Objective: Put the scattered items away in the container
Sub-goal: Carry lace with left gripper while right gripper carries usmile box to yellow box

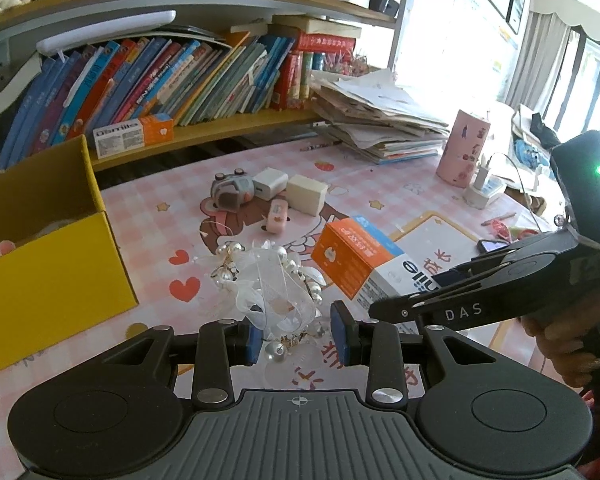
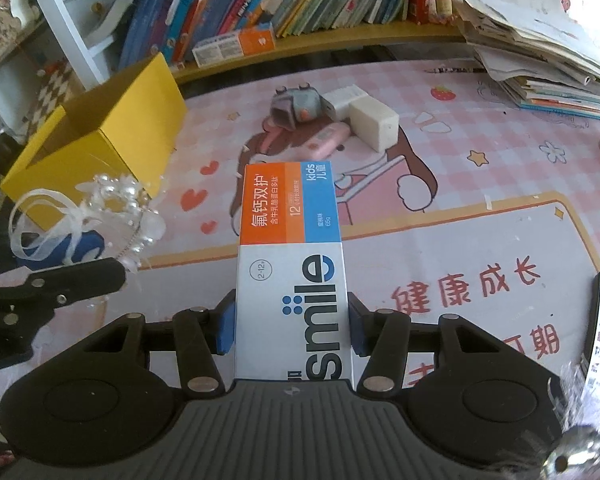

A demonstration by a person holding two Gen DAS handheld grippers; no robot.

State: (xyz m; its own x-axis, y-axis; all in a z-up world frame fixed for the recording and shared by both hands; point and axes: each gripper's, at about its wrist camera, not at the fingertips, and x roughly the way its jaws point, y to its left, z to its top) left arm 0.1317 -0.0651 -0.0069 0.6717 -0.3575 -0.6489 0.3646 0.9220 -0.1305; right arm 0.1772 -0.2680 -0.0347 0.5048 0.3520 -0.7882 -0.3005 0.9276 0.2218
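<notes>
Right claw [image 2: 292, 330] clenched on the toothpaste box [image 2: 290, 264], blue pads pressed to both long sides near its white end; the box points to 12 o'clock, orange-and-blue end forward, held clear above the bench [image 2: 480, 184]. In the left wrist view the same box [image 1: 360, 268] hangs at 2 o'clock from the left claw, its white end inside the right claw's black fingers. Left claw [image 1: 296, 338] has its jaws parted, with the pearl-and-ribbon headpiece [image 1: 276, 292] in the gap; a pearl and some ribbon lie against the left pad, and whether the pads bear on it I cannot tell. In the right wrist view the headpiece [image 2: 112, 216] shows at 9 o'clock, in front of the yellow box. Yellow box [image 1: 56, 276] sits open at 10 o'clock on the bench, something pale and pink inside, too hidden to name. Loose on the bench at 12 o'clock, bunched together: grey toy [image 1: 232, 192], white charger [image 1: 270, 183], cream block [image 1: 306, 194], pink case [image 1: 277, 216] just before them. A second toothpaste box [image 1: 134, 136] lies on the low shelf at 11 o'clock under the books.
</notes>
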